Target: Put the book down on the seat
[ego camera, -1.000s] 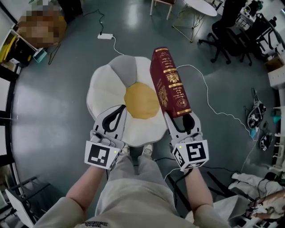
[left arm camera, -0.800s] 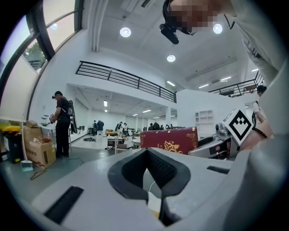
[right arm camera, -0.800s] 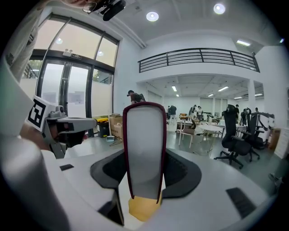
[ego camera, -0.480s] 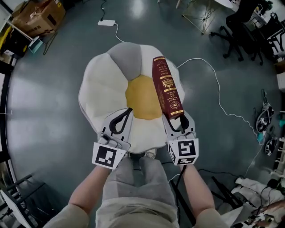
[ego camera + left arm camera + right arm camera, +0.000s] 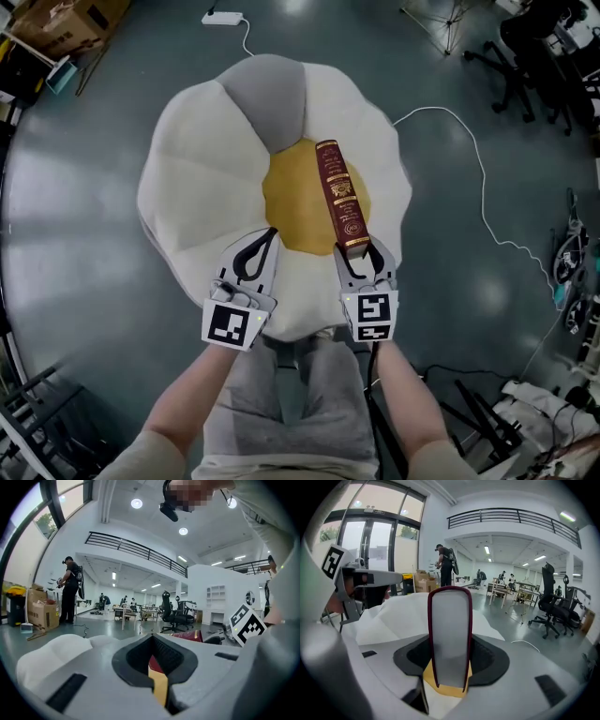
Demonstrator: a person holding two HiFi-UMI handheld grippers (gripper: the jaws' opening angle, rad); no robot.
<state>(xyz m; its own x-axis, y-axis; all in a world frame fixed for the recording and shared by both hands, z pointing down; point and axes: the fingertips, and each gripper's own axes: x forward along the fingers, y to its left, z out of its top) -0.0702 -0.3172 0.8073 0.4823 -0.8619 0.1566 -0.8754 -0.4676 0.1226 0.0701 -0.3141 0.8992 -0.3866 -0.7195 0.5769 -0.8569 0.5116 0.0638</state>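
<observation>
Right tongs (image 5: 355, 249) clamped the red book (image 5: 339, 192) by its near end, spine up, stretching ahead over the yellow middle of the seat (image 5: 206, 178); left tongs (image 5: 265, 239) alongside were closed, empty.

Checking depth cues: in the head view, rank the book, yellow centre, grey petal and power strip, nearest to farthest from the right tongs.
1. Book, clamped in the right tongs.
2. Yellow centre, just left of it.
3. Grey petal, above that.
4. Power strip, upper left.
</observation>
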